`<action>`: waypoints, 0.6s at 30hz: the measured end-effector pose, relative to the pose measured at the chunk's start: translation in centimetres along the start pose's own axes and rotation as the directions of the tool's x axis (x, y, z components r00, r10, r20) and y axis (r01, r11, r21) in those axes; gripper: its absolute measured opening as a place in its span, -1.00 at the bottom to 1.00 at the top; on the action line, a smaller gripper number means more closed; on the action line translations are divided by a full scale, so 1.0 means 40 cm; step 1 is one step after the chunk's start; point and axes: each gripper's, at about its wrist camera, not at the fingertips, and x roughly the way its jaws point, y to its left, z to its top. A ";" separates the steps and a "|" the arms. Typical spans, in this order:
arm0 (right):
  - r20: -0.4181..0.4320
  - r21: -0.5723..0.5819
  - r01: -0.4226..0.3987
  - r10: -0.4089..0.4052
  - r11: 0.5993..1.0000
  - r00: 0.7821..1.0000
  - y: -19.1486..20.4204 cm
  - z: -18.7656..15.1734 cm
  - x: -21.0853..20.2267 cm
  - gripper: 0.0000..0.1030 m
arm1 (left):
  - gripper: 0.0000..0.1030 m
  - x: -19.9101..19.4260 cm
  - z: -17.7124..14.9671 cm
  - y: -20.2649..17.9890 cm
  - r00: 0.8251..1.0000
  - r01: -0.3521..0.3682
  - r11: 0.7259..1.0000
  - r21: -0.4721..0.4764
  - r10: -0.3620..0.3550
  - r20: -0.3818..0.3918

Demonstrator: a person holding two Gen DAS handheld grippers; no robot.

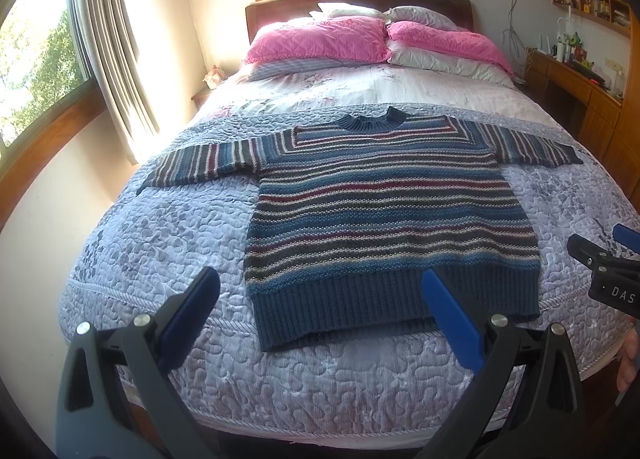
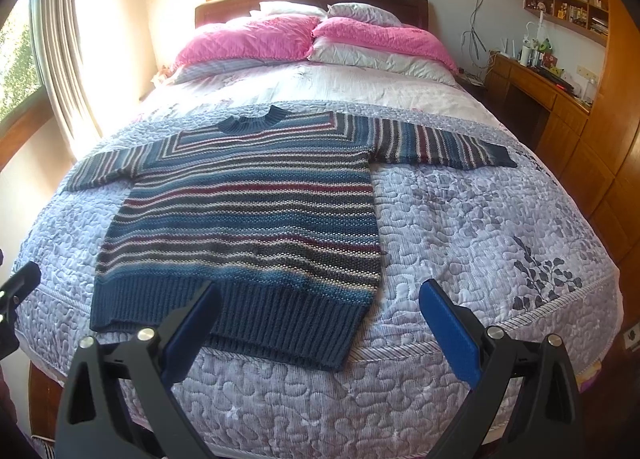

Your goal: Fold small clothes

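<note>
The striped blue-and-maroon knitted sweater [image 1: 384, 203] is lying flat on the lilac quilted bed [image 1: 168, 227]. Left gripper [image 1: 326, 311] and right gripper [image 2: 320, 315] are hovering released; each should be pinching a sleeve cuff.

Quilted bed [image 1: 168, 227], striped sweater [image 1: 384, 211] spread flat, pink pillows [image 1: 320, 41] at headboard

One striped sweater [image 1: 384, 203] lies ahead of both claws, with two sleeves spread out. Beyond it sit two pink pillows [image 1: 320, 41], far from the claws. Two grippers show: left gripper [image 1: 320, 315], right gripper [image 2: 320, 319].
</note>
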 end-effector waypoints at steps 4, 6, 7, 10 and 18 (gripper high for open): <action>-0.002 -0.001 0.000 0.000 1.000 1.000 -0.001 -0.001 0.002 0.93 | 0.95 0.007 -0.001 -0.001 1.000 0.000 1.000 0.001 0.000 -0.004; -0.004 -0.006 0.007 -0.007 1.000 1.000 0.000 -0.001 0.007 0.93 | 0.95 0.009 -0.002 -0.003 1.000 -0.002 1.000 0.003 0.002 -0.005; -0.005 -0.011 0.011 -0.011 1.000 1.000 0.003 0.000 0.012 0.93 | 0.95 0.011 -0.002 -0.004 1.000 -0.003 1.000 0.003 0.003 -0.006; -0.001 -0.013 0.021 -0.021 1.000 1.000 0.007 0.003 0.017 0.93 | 0.95 0.016 -0.002 -0.006 1.000 -0.005 1.000 0.005 0.005 -0.008; 0.017 0.033 0.005 -0.005 0.999 1.000 -0.002 0.013 0.021 0.93 | 0.95 0.032 0.004 -0.011 1.000 -0.006 1.000 0.009 0.006 -0.018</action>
